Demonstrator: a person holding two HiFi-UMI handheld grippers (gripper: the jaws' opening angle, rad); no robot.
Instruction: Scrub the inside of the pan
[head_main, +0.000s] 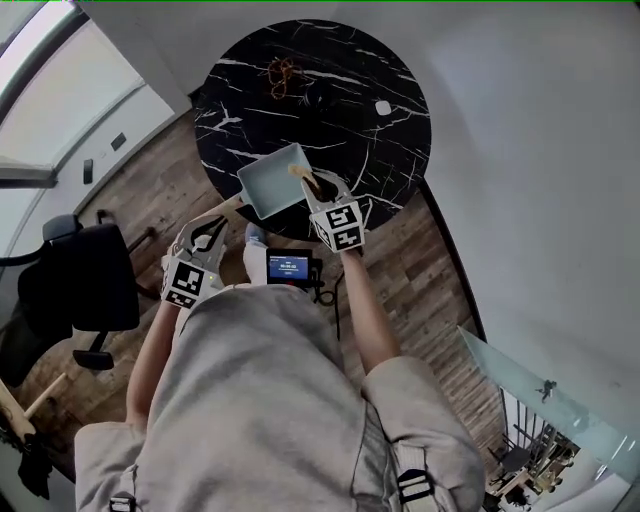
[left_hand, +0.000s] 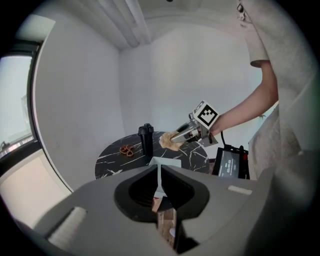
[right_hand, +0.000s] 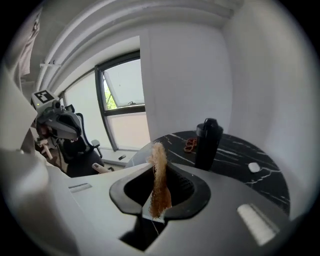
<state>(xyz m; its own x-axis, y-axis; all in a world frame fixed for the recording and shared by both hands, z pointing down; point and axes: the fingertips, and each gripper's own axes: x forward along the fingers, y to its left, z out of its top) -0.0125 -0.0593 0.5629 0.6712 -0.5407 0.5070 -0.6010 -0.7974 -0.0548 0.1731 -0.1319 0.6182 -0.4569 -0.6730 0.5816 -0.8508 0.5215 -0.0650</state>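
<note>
Meanwhile left gripper (head_main: 210, 231) clamps the pan handle (head_main: 228, 207), right gripper (head_main: 316, 188) pinches a scrubber (right_hand: 159, 181); screen (head_main: 288, 267) text unreadable.

Head view: right claw (head_main: 314, 186) covers the pan's (head_main: 268, 178) 3 o'clock corner; the scrub pad (head_main: 298, 172) shows only as a tan tip past it. The handle's (head_main: 230, 207) outer end lies under the left claw (head_main: 212, 230). Brown tangle (head_main: 283, 73) at the worktop's (head_main: 250, 115) 11 o'clock and white object (head_main: 383, 107) at its 3 o'clock: too small to identify. Screen (head_main: 288, 267) readout: illegible. Chair (head_main: 85, 280) runs off the picture's 9 o'clock edge. Left gripper view: claw housing hides all but a strip of pan rim.
</note>
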